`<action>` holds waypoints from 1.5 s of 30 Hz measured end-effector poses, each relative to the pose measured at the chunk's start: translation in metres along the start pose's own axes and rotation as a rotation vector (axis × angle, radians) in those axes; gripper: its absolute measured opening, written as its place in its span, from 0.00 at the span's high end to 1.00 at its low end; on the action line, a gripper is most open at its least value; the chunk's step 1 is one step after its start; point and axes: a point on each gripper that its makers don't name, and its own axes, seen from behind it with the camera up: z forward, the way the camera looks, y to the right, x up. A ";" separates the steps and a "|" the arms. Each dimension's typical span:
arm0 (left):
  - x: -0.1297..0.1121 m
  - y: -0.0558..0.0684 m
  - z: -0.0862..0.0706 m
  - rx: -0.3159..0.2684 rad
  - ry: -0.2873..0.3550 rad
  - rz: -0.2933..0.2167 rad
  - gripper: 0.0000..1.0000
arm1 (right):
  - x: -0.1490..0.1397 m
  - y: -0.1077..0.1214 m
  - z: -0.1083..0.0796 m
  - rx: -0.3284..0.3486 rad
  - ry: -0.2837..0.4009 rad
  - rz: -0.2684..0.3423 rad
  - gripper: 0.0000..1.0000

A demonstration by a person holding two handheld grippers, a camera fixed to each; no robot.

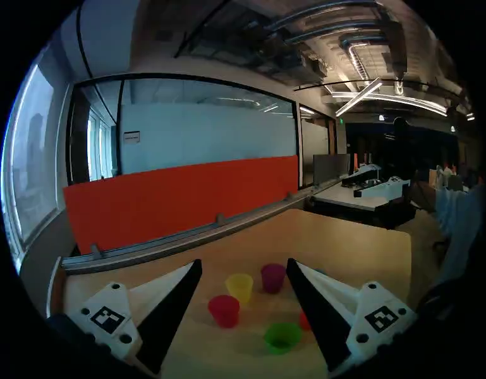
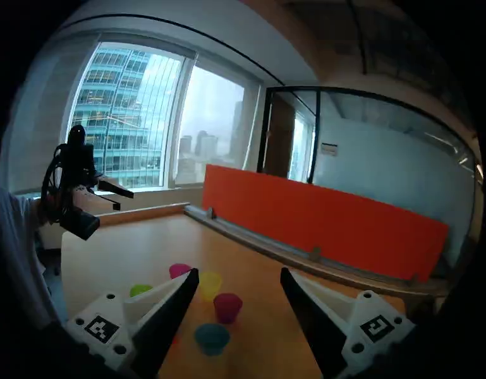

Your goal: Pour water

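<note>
With jaws wide open and empty, the left gripper (image 1: 243, 262) and right gripper (image 2: 238, 271) hover over the coloured cups (image 1: 239, 285) at lower centre of the worktop (image 1: 344, 246), so it seems best to close squarely on the red cup (image 1: 224, 309) at mid-wall, keeping it upright.

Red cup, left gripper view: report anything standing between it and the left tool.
Nothing visible does. The red cup stands in the open gap of the left tool; the green cup sits nearer but off to the view's right, the yellow cup beyond it.
</note>
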 end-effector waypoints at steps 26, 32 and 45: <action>-0.082 0.029 0.018 -0.118 -0.147 0.041 0.00 | -0.080 -0.024 0.027 0.121 -0.173 0.002 0.00; -0.099 0.034 0.022 -0.130 -0.176 0.046 0.00 | -0.098 -0.026 0.034 0.130 -0.202 0.001 0.00; -0.139 0.043 0.030 -0.165 -0.253 0.048 0.00 | -0.141 -0.035 0.050 0.165 -0.279 -0.015 0.00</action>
